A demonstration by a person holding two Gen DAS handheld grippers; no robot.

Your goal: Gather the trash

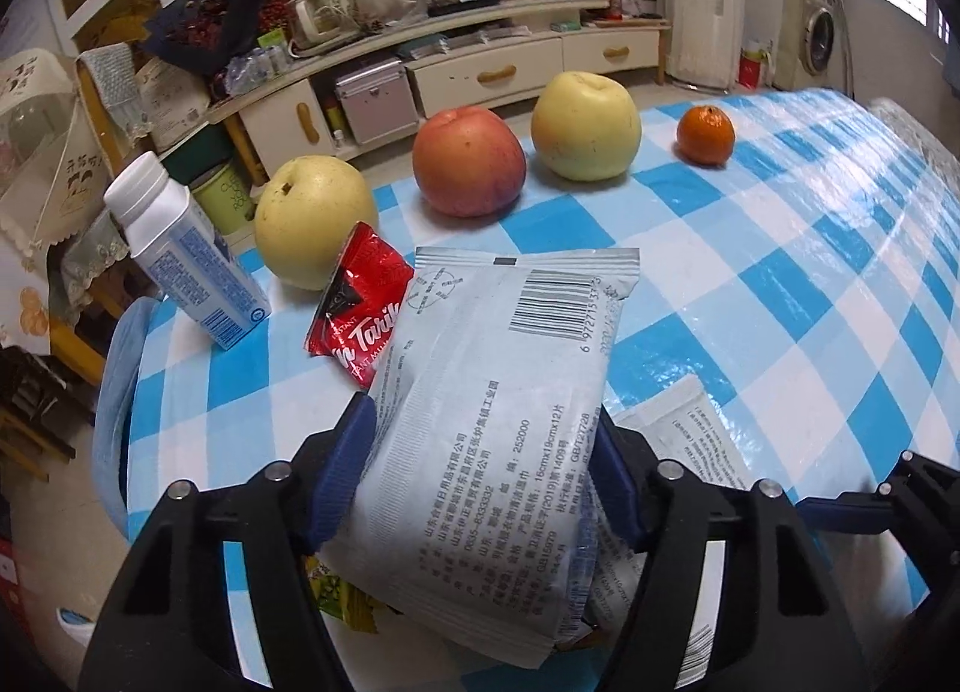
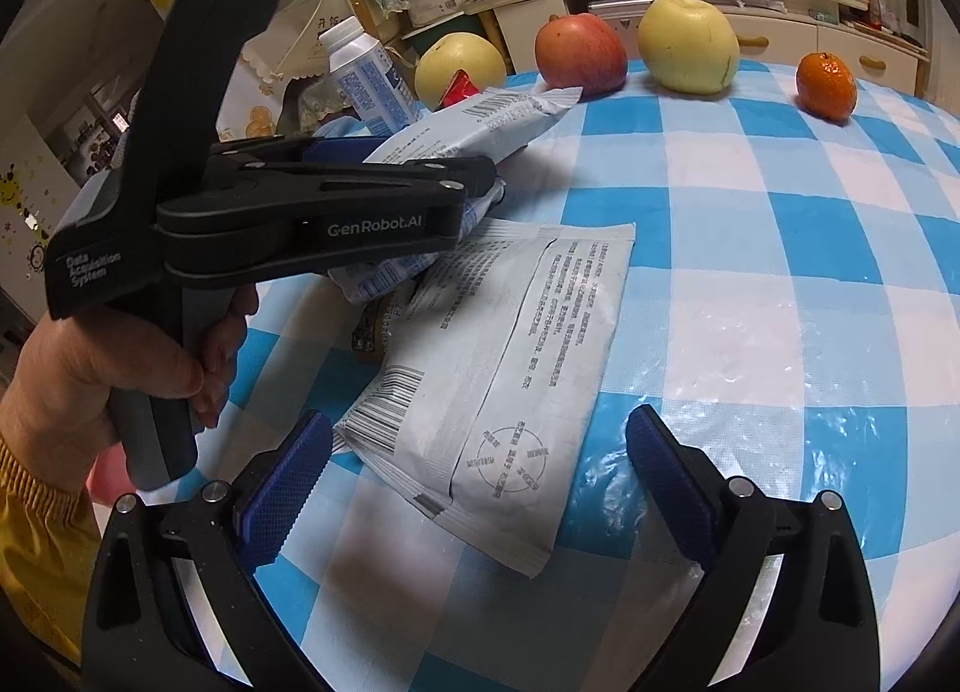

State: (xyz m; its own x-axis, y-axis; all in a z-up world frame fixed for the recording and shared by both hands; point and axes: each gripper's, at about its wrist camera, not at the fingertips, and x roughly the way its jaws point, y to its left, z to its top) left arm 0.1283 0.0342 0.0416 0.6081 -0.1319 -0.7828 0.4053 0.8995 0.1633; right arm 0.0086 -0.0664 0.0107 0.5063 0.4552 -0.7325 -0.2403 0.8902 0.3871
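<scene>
Left gripper [image 1: 483, 473] clamped on a grey wipes pack [image 1: 498, 416], lifted w/ far end up, near the table's [image 1: 780, 272] left edge. Right gripper [image 2: 480, 482] wide open, nothing held, hovering over 2nd grey pack [image 2: 510, 368] lying flat. Red sachet [image 1: 360, 305] + milk bottle [image 1: 180, 254] not picked up yet, by the left edge. So prob early days, most trash still out, fruit along the far edge

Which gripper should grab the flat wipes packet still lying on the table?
Right. The right gripper is open with the flat packet just ahead of it, while the left gripper is already shut on another packet.
</scene>
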